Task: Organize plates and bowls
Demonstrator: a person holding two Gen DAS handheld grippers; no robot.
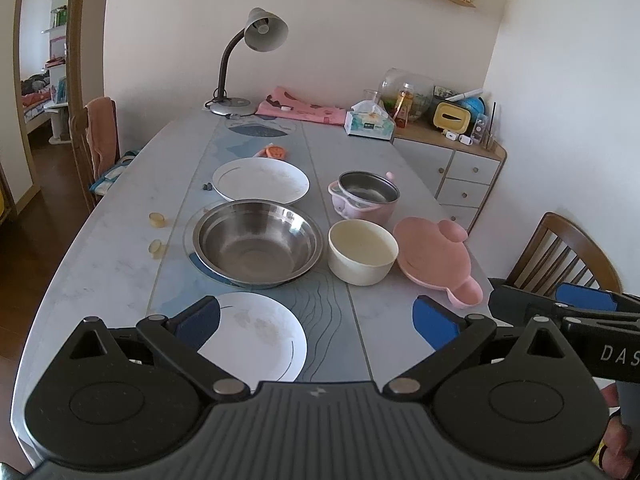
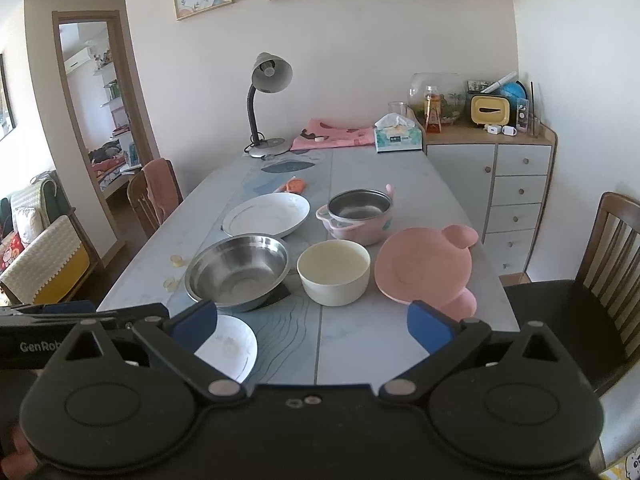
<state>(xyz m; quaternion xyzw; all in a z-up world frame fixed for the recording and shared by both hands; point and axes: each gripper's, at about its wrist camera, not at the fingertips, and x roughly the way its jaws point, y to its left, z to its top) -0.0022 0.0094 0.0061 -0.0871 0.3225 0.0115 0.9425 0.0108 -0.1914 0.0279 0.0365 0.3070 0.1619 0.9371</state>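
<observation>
**Both claws poised above an unsorted spread of dishes**

The left claw (image 1: 316, 320) is spread wide and holds nothing; it hovers over the near end of the counter (image 1: 120, 248), just above the near white plate (image 1: 256, 332), whose rim one blue pad overlaps in view; the right claw (image 2: 312, 326) is likewise spread and empty, hanging beside its partner over the same near edge; neither touches a dish, so the sorting looks not yet begun.

The dishes lie scattered rather than stacked; the steel bowl (image 1: 256, 244) sits in the middle of the runner, with the far white plate (image 1: 260, 180) just behind it; the cream bowl (image 1: 362, 252) stands just to the right of the steel bowl, the pink plate (image 1: 436, 258) with ear-like handles beyond it near the counter's right edge, and a small pink pot (image 1: 366, 196) with a steel liner behind the cream bowl.

The wide spread of both claws probably suits thin rims; the near plate, lying flat, gives little to pinch except its edge, so a low sideways approach seems called for; the likely order is plate onto plate and the cream bowl into the steel one, since it looks the smaller; the pink plate sits close to the edge and could slide off if nudged.
</observation>
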